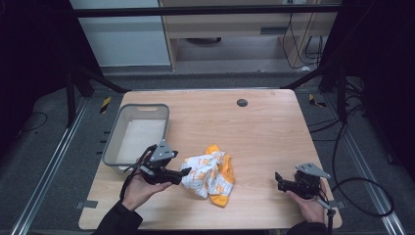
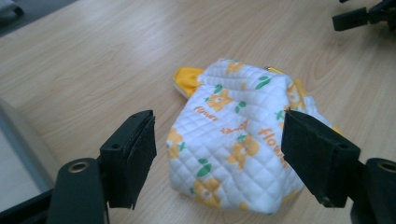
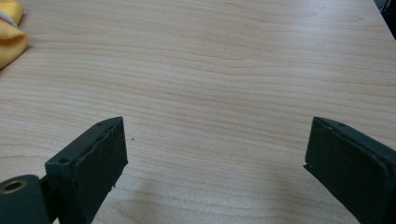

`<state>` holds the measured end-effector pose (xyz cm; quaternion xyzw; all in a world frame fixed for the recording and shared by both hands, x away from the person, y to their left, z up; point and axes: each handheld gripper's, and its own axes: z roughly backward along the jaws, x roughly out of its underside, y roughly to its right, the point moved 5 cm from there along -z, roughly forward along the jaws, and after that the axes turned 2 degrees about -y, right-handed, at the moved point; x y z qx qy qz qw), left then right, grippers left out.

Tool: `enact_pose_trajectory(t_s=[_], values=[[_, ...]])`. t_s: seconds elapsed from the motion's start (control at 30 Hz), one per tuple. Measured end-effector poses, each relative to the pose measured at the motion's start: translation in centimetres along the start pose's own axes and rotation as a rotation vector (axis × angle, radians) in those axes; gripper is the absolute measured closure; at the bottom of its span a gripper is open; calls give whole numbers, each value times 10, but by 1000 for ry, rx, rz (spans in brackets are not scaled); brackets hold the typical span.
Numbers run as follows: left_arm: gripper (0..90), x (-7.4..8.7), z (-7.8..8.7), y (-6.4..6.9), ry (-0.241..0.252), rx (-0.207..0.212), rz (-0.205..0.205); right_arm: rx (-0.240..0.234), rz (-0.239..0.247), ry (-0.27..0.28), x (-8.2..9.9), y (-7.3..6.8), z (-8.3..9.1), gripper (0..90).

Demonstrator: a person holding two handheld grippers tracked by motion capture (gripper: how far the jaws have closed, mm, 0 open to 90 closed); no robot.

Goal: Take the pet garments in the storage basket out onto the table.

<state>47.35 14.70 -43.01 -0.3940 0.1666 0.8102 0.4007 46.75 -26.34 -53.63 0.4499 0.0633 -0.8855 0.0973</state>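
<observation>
The garment [image 1: 210, 174], quilted white with orange flowers and a yellow lining, lies crumpled on the table [image 1: 264, 132] near its front edge, left of centre. Your left gripper [image 1: 185, 172] is at the garment's left edge. In the left gripper view, the garment [image 2: 233, 140] lies between and just beyond the spread jaws; the pads do not press it. Your right gripper [image 1: 279, 180] rests well apart to the right, jaws spread over bare wood. A grey bin [image 1: 120, 147] stands just behind your left hand [image 1: 139, 188].
</observation>
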Motion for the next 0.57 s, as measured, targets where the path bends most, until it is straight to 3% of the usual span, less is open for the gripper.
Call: enact_pose_trajectory(t_s=[0.23,0.57], values=[[259,24,13,-10,45,-55,56,0,1,1,0,0,0,56],[260,59,27,-19,50,-116,121,-3,-3,7,0,0,1,54]])
